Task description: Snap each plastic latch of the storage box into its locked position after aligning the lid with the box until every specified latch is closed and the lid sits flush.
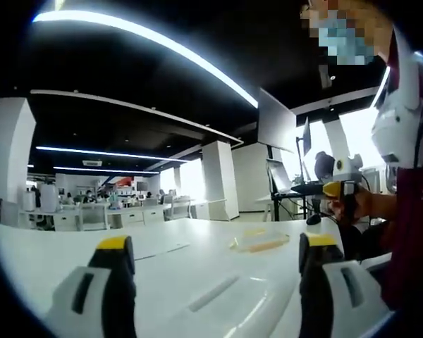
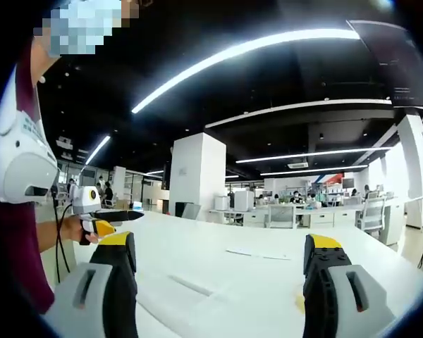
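The white storage box lid (image 1: 225, 299) with raised ribs lies on the white table just below my left gripper (image 1: 217, 243), whose yellow-tipped jaws stand wide apart and open above it. In the right gripper view the same lid (image 2: 187, 290) lies under my right gripper (image 2: 220, 243), also open with nothing between its jaws. A hand holds the right gripper (image 1: 342, 191) at the right of the left gripper view, and the left gripper (image 2: 102, 224) shows at the left of the right gripper view. The latches are hidden.
A small clear, yellowish piece (image 1: 261, 243) lies on the table (image 1: 56, 246) beyond the lid, and a flat sheet (image 2: 257, 253) lies farther off. A person in a dark red top (image 1: 409, 232) stands close. Office desks and chairs (image 2: 317, 211) line the background.
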Available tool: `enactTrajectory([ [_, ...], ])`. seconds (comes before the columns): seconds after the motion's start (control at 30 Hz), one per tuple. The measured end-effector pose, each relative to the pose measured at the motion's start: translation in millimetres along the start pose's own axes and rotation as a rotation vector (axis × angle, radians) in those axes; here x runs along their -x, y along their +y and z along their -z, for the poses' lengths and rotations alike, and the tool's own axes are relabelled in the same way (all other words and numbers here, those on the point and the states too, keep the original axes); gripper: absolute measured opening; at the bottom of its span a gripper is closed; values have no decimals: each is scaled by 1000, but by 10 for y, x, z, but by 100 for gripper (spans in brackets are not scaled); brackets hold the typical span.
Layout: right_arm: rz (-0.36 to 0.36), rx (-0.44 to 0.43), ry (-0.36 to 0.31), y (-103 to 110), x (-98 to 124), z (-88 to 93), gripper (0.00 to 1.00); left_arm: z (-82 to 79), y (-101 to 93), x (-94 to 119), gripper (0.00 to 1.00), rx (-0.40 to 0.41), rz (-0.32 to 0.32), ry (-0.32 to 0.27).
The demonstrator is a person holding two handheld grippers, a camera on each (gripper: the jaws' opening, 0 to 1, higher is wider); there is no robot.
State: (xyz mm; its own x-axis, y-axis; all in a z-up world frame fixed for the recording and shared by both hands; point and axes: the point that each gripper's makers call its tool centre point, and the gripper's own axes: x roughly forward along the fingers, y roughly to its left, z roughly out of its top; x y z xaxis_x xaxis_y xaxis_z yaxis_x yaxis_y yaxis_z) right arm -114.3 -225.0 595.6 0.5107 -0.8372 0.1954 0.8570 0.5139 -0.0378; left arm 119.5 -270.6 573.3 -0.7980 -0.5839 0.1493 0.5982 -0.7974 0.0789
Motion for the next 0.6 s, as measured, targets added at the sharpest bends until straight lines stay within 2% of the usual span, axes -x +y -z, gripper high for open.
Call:
enactTrajectory([
  [0.03,-1,0,0,1,3,-1,100,42,14,7,82,-16,-12,32],
  [0.1,-3,-6,3,1,5,5,100,41,44,13,64,-9,-29,32],
  [0.13,-3,-7,4,2,7,7,100,34,66,21,58,52,-44,28],
  [0.17,-3,-7,5,2,8,8,100,24,76,20,59,69,-49,21],
  [0.23,-1,-5,7,-1,13,16,100,10,21,19,65,121,-14,15],
  [0.27,-1,-7,8,-2,14,18,100,10,36,21,69,136,-31,15],
  [0.33,-3,-8,7,-1,15,17,100,23,-22,12,72,133,-1,30],
  [0.4,-2,-8,7,-3,15,18,100,21,-17,-6,76,134,-14,35],
  [0.6,-2,-5,6,-7,22,11,100,28,-29,0,80,113,-5,41],
])
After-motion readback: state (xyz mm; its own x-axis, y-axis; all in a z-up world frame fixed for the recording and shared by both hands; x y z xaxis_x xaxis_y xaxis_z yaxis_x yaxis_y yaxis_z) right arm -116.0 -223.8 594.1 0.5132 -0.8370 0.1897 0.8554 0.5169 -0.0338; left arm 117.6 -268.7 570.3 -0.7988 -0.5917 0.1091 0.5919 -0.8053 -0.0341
